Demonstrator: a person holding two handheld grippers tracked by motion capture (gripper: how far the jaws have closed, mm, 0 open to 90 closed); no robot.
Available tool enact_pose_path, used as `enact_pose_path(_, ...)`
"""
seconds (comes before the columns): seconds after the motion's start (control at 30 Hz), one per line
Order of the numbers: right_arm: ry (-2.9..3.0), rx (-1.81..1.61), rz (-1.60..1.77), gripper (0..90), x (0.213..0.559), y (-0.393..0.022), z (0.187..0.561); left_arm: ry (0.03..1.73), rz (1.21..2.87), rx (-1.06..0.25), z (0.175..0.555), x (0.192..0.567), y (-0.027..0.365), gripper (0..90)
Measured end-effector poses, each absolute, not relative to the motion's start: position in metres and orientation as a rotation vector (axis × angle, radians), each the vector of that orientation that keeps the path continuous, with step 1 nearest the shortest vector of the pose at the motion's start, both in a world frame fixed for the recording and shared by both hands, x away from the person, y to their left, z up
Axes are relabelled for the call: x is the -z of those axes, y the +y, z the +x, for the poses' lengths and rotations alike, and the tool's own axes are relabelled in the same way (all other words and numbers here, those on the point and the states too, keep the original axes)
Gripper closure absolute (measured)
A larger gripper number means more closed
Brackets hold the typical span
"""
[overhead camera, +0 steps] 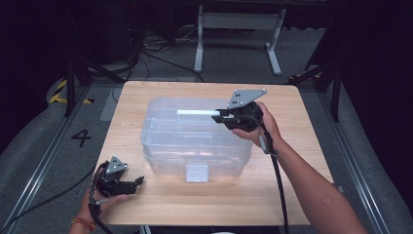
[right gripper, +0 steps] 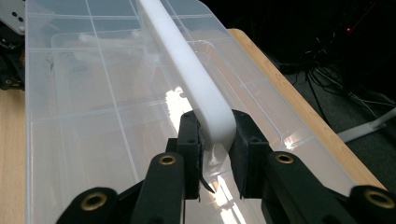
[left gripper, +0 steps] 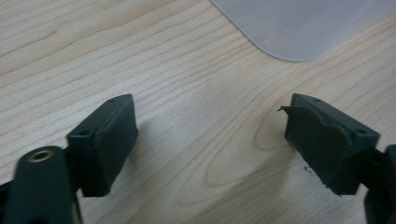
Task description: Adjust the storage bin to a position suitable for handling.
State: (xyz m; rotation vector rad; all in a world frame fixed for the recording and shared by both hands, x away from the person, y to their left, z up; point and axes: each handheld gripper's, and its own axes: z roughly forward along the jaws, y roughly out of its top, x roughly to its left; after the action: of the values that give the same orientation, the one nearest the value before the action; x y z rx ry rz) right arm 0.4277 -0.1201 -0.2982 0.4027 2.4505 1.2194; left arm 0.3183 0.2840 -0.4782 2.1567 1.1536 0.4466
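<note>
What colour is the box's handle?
White; the handle shows best in the right gripper view.

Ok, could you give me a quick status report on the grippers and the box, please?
Right gripper shut on white handle of clear box. Left gripper open over bare table. Nothing in the way.

Right gripper at far right of scene, held in the right hand, forearm running in from the near right corner. It points left, roughly level, grey plate on top, cable trailing along the arm. Jaws clamped on a white handle, pads pressing both sides of its end. Left gripper at near left, gripped by the left hand, pointing right and low. Its jaws stand wide apart, nothing between them.
</note>
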Motion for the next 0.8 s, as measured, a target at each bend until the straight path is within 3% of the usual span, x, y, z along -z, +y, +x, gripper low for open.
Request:
enact_pose_path(0.13, 2.461, -1.214, 0.422, 75.7, 0.295, -0.119, 0.430, 1.117, 2.203, -0.519, 0.315, 0.470, 0.279, 31.9)
enact_pose_path(0.3, 2.466, -1.209, 0.432, 75.3, 0.291, -0.119, 0.433, 1.072, 2.099, -0.569, 0.308, 0.449, 0.277, 41.3)
enact_pose_path(0.8, 2.478, -1.212, 0.451, 74.5, 0.285, -0.118, 0.441, 0.952, 1.978, -0.569, 0.300, 0.409, 0.263, 66.8)
